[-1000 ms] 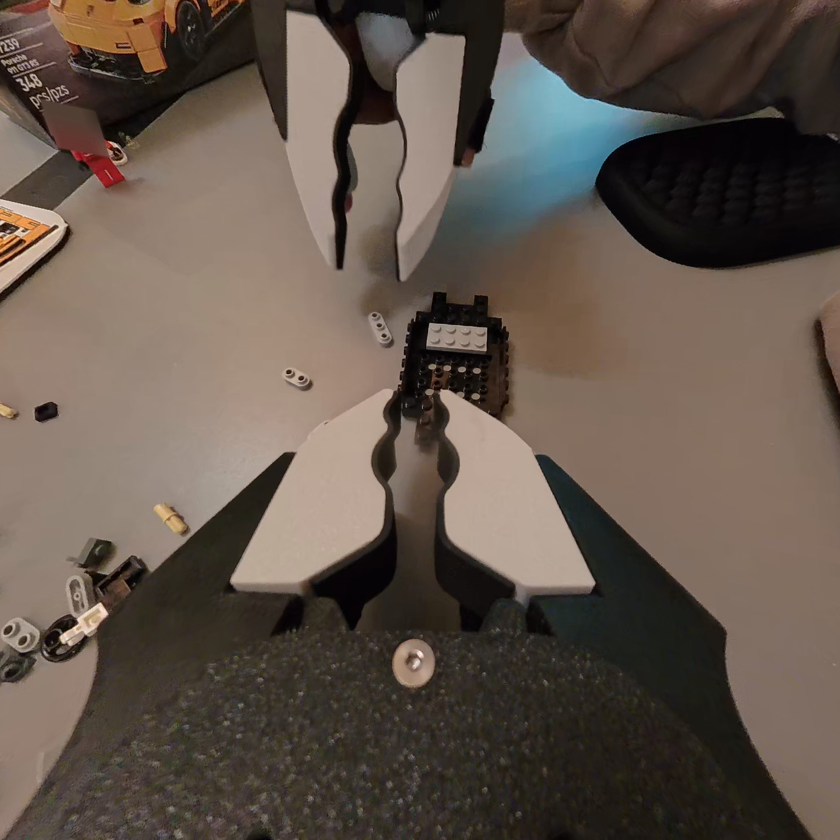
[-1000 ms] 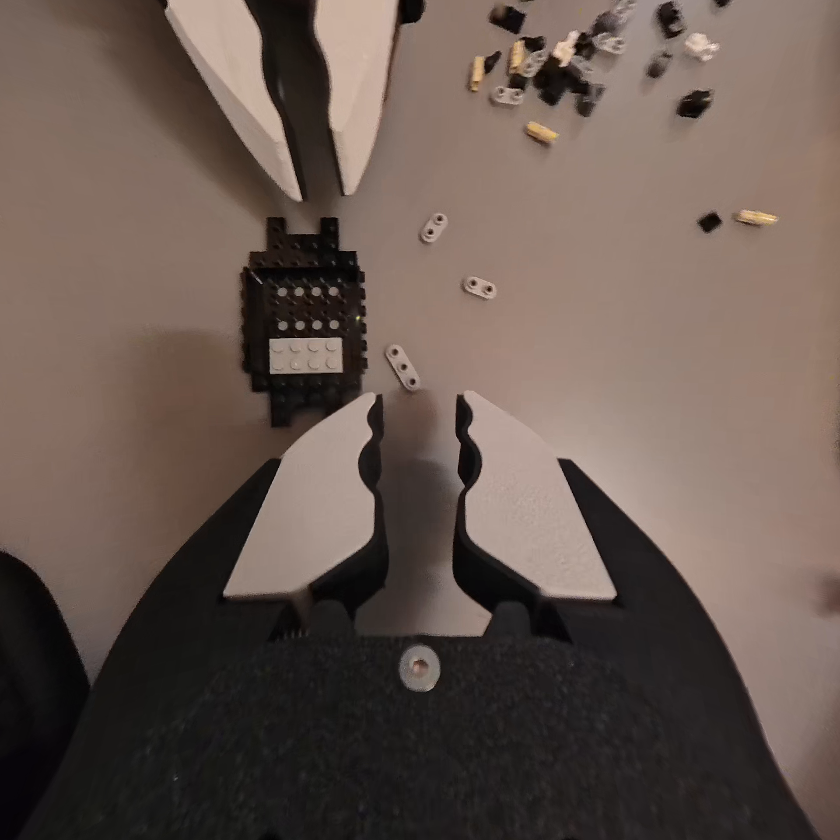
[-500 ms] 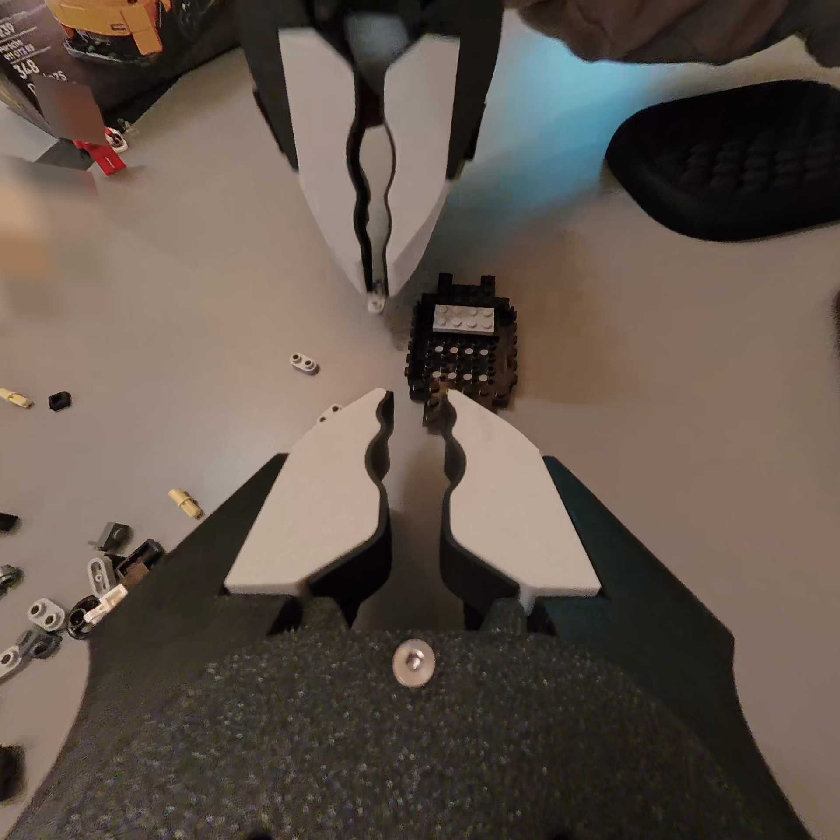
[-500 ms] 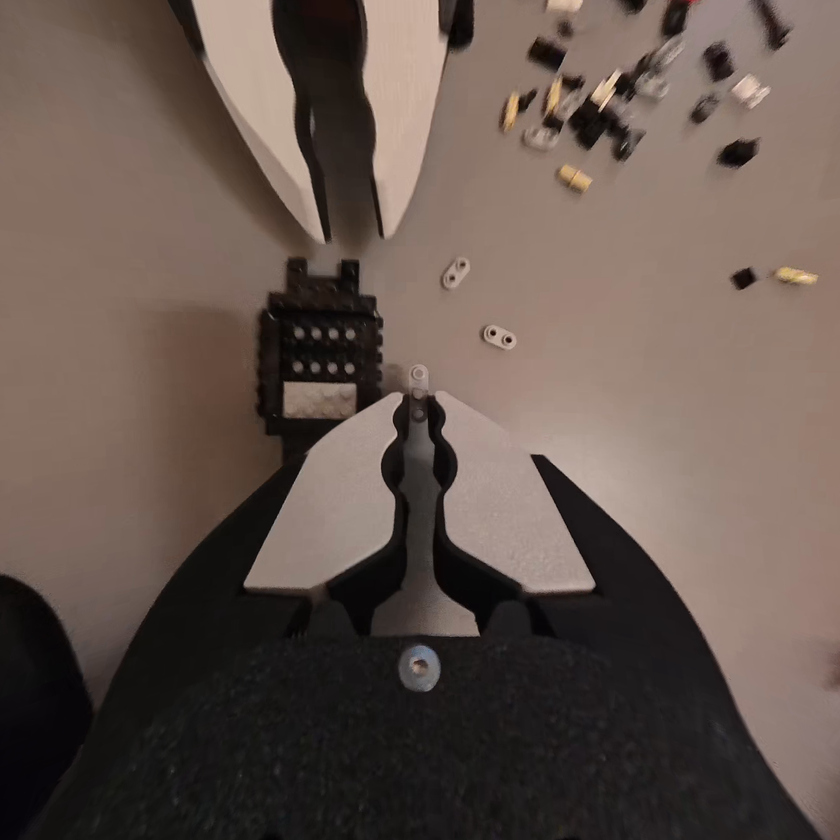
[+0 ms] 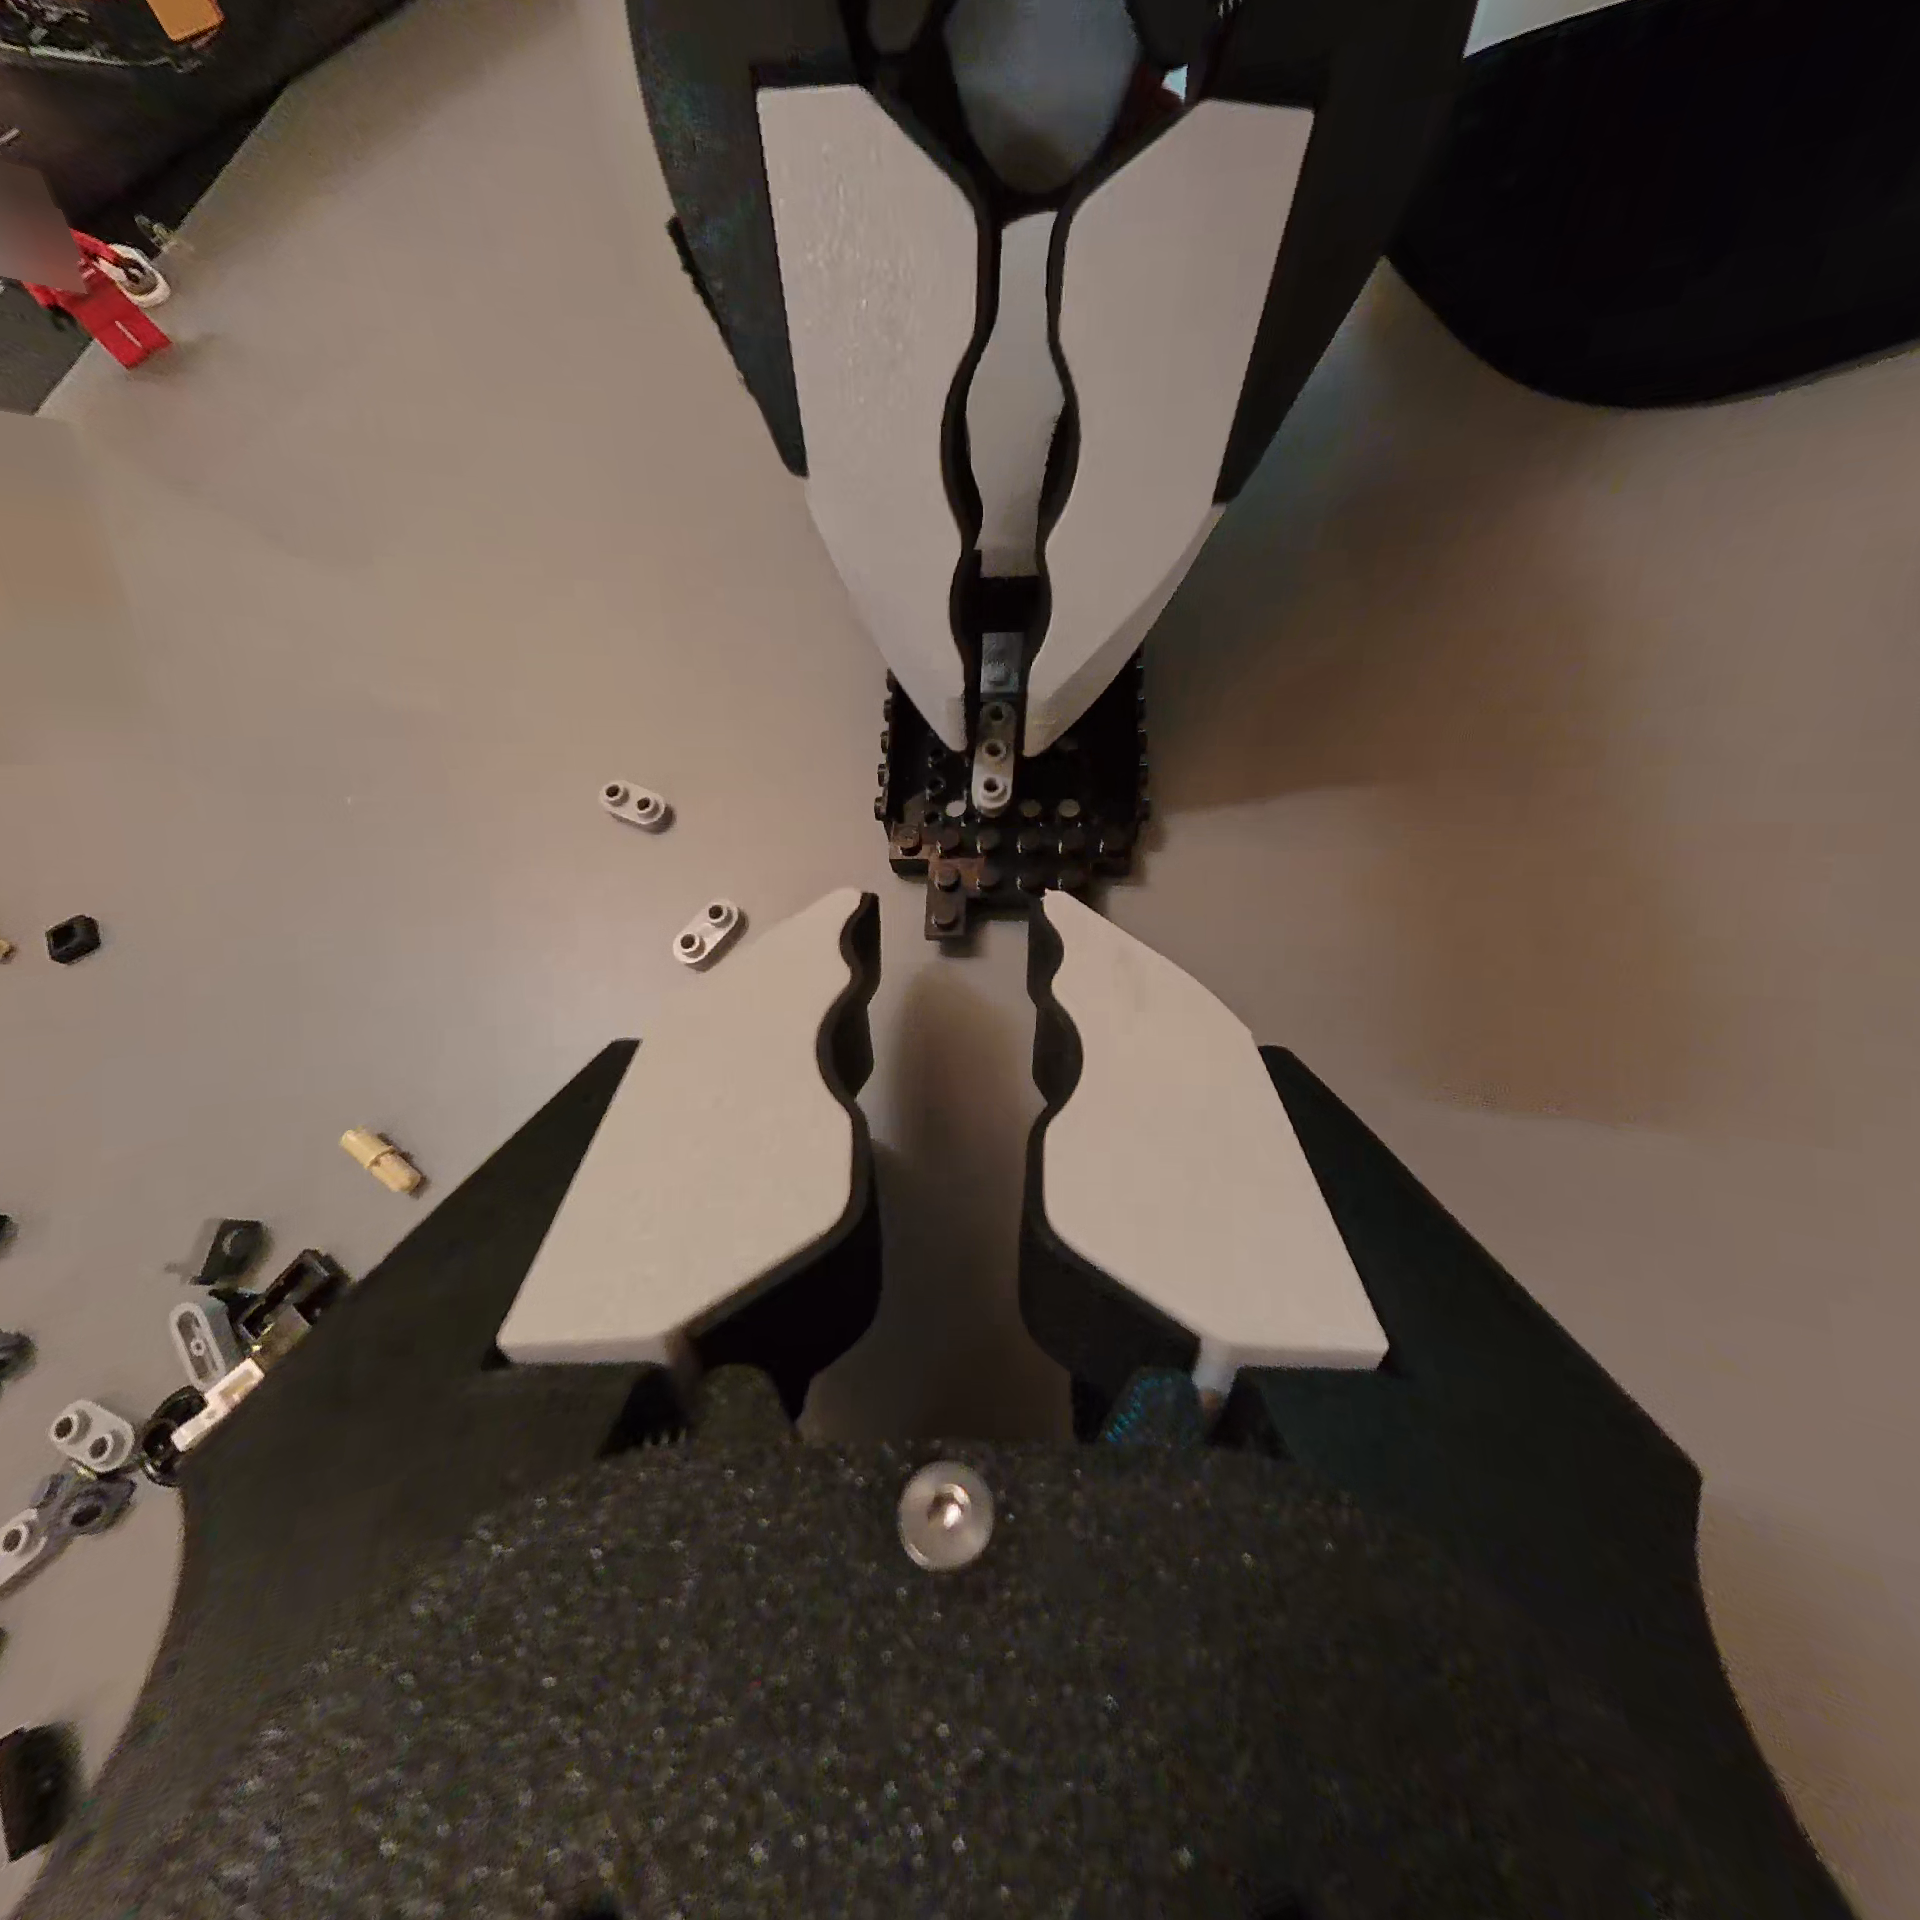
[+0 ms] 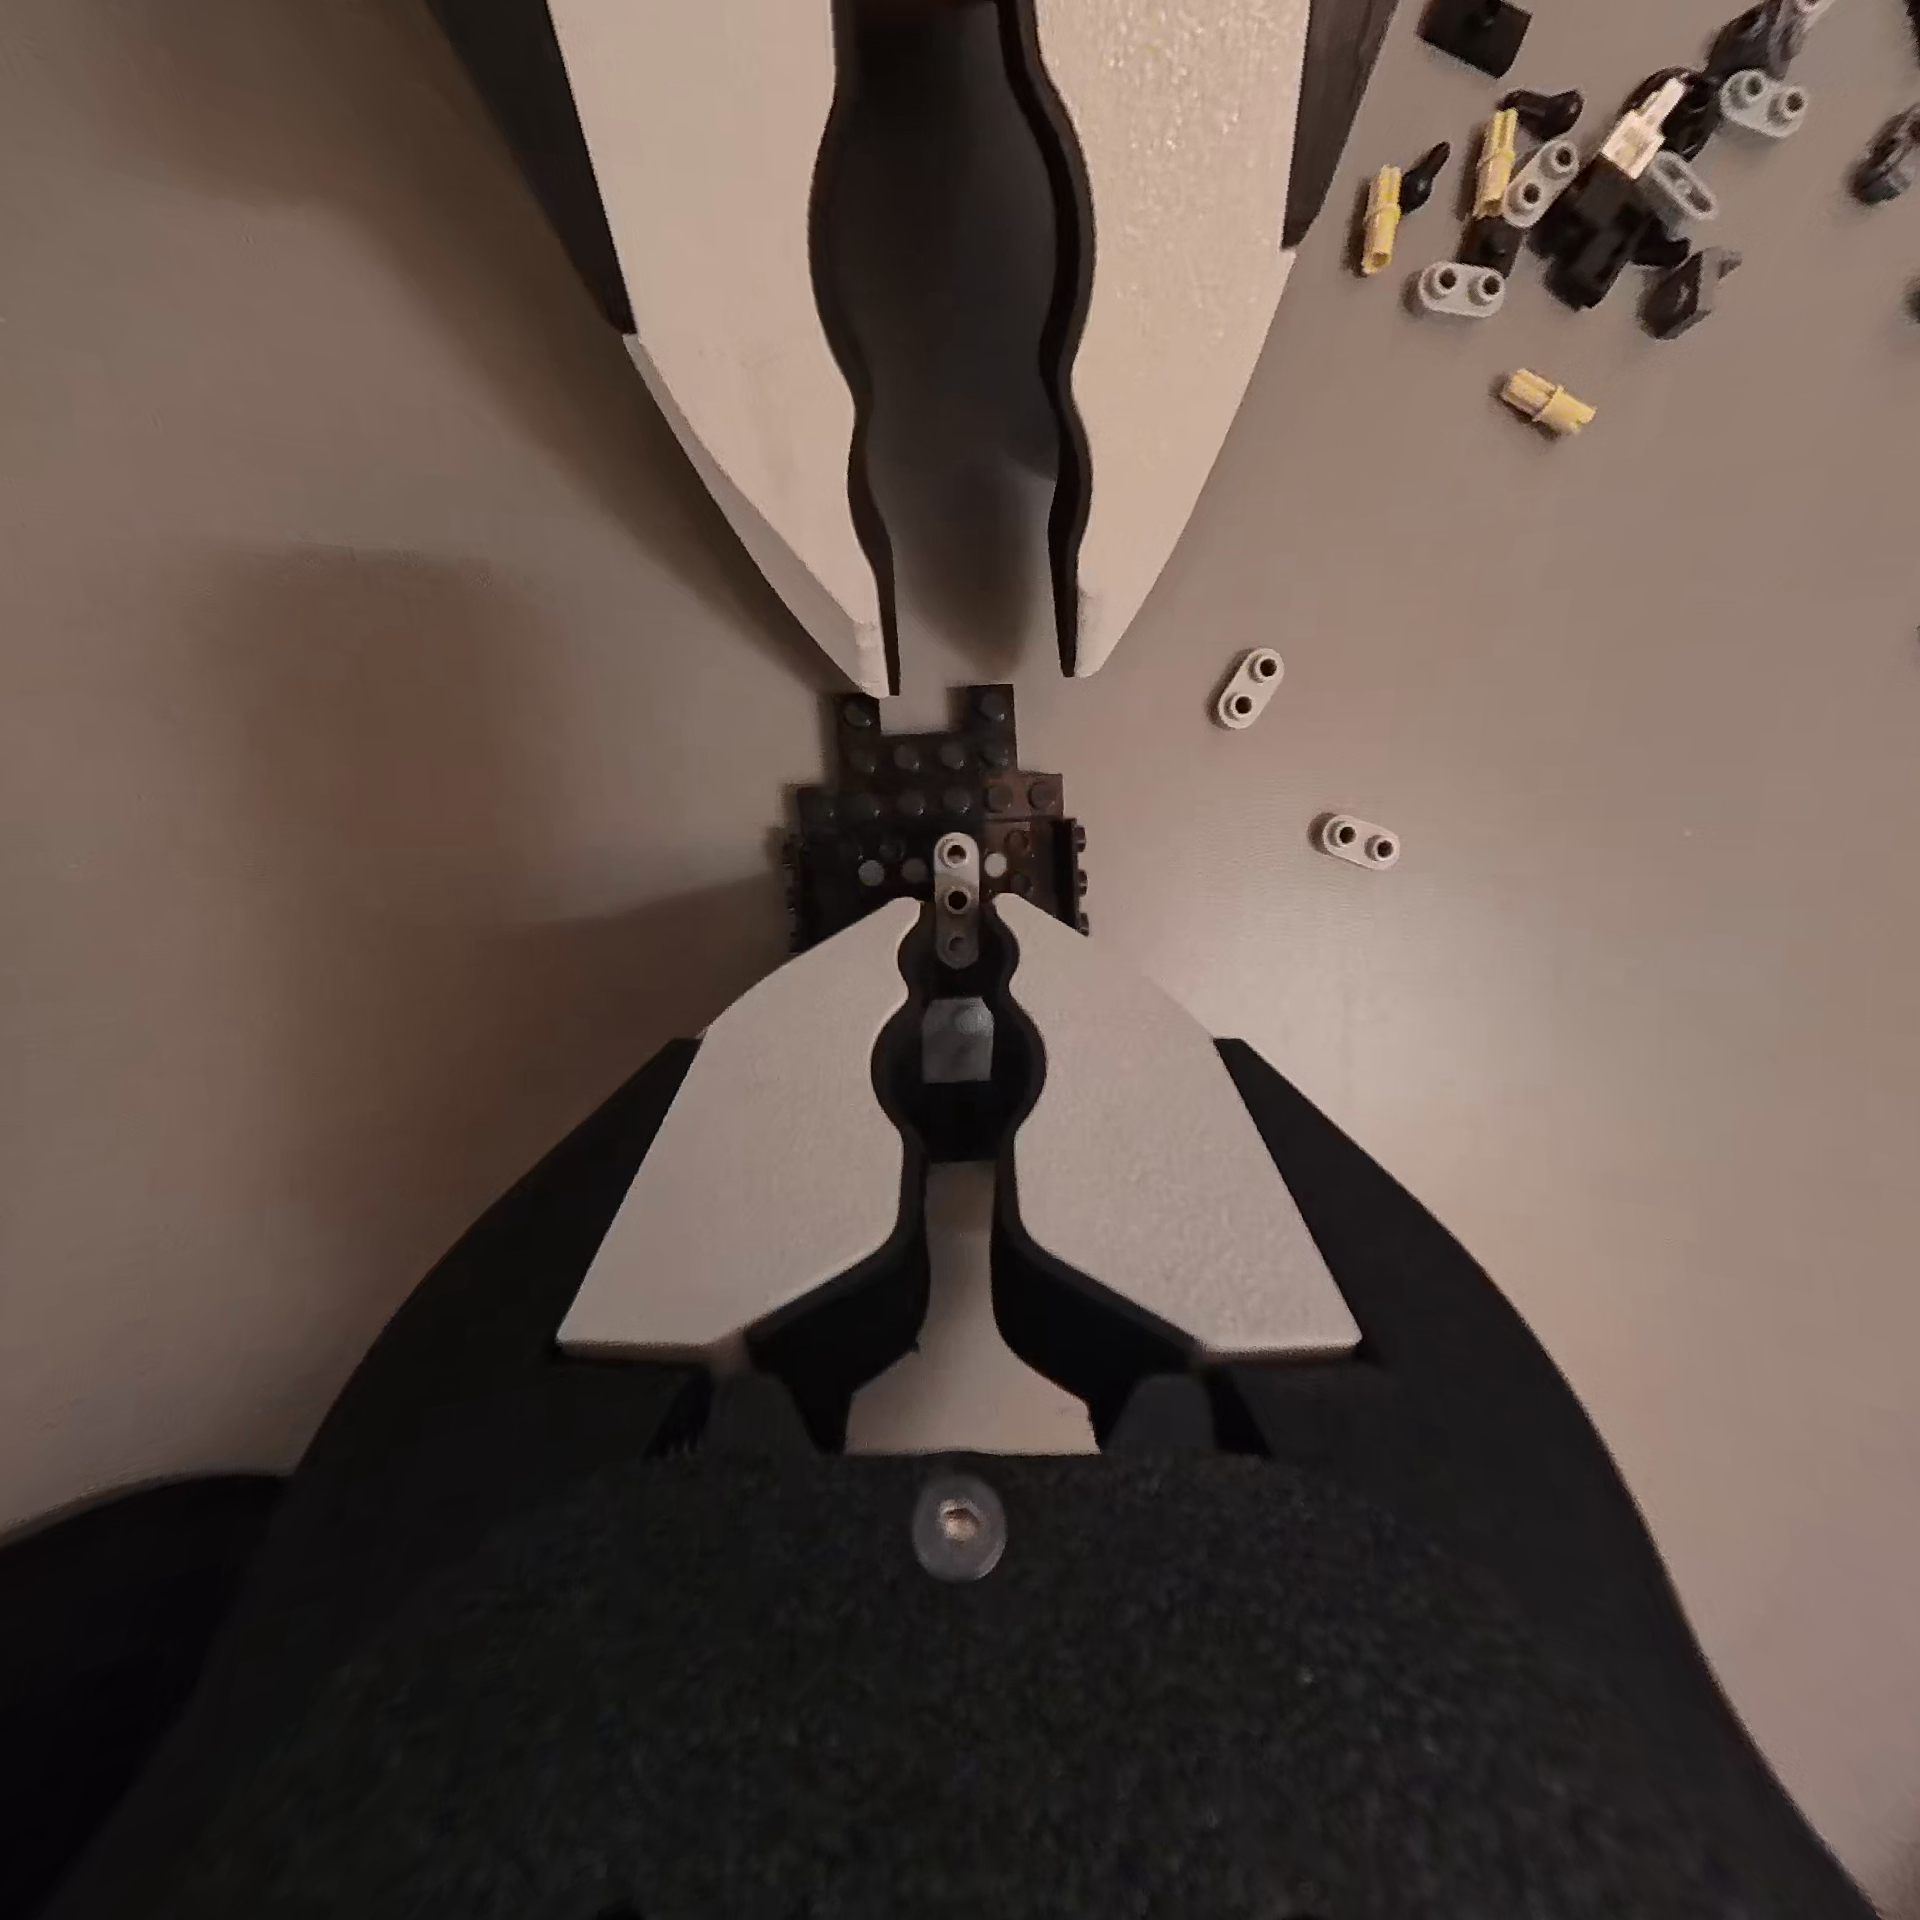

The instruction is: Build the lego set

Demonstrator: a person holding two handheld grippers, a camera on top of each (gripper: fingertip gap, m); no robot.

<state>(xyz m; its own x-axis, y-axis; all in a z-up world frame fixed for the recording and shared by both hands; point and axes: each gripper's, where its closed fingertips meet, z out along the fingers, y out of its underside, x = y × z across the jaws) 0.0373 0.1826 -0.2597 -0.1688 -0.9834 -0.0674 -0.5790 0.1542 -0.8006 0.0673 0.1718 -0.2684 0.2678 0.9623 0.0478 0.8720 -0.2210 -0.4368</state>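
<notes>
Grey link plate (image 6: 955,896) was pinched in right gripper (image 6: 957,906) over black chassis (image 6: 925,795); left gripper (image 5: 954,906) gaped empty beside it, two loose grey links (image 6: 1356,837) nearby.

My two wrist cameras look steeply down, close above the grey tabletop (image 5: 416,582), facing each other; both share the black studded brick base (image 5: 1049,831) (image 6: 914,800).

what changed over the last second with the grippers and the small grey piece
The right gripper closed on a small light grey rounded plate that lay on the table beside the black studded lego base, then carried it over the base. The left gripper stayed open at the base's near end. The two loose grey plates and the pile of small parts did not move.
</notes>
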